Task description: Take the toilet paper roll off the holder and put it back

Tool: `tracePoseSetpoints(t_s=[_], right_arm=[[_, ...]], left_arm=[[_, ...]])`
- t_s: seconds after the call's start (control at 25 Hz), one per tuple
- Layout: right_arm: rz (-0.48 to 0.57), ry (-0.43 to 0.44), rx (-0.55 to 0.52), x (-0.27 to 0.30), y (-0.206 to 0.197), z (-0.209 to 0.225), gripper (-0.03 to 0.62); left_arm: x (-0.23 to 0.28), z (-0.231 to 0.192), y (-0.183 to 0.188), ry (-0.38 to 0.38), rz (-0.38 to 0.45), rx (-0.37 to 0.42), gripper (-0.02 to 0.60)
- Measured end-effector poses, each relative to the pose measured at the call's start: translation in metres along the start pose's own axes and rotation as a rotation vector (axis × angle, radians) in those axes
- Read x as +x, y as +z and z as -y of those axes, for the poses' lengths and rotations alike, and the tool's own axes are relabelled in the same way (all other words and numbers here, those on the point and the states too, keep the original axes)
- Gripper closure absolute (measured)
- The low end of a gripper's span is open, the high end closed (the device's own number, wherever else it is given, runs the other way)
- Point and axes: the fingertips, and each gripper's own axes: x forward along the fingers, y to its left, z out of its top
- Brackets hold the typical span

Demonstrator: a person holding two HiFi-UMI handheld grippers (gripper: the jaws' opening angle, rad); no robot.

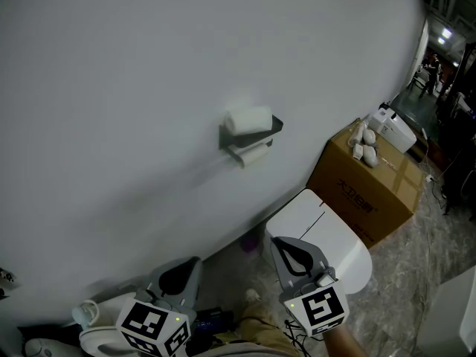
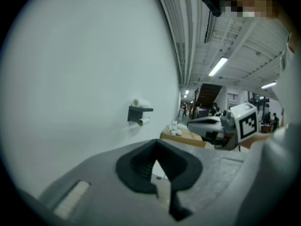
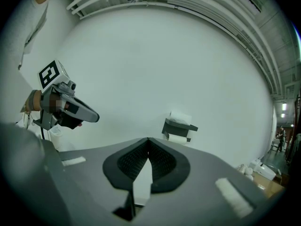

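**Soft even light, strong fisheye on my gripper cameras**

In my head view the white wall is lit evenly. A faint shadow smears down-left from the holder, and the picture's right edge goes dark. Tube lights glare overhead in the left gripper view. Both gripper views bulge inside black rims, and the left gripper and right gripper look soft up close.

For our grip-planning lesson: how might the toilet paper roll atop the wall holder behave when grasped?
The toilet paper roll looks soft, probably light; jaws may dent it. Lying on its side atop the holder, it could roll off if nudged.
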Motion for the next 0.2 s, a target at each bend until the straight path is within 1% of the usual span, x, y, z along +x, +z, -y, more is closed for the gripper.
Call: tracePoseSetpoints(t_s=[0.2], right_arm=[[0.0,0.002,-0.002,0.0013,-0.0004,-0.0027,0.589]], left_arm=[[0.0001,-0.0001,-0.0005,-0.002,-0.001,0.002,0.584]])
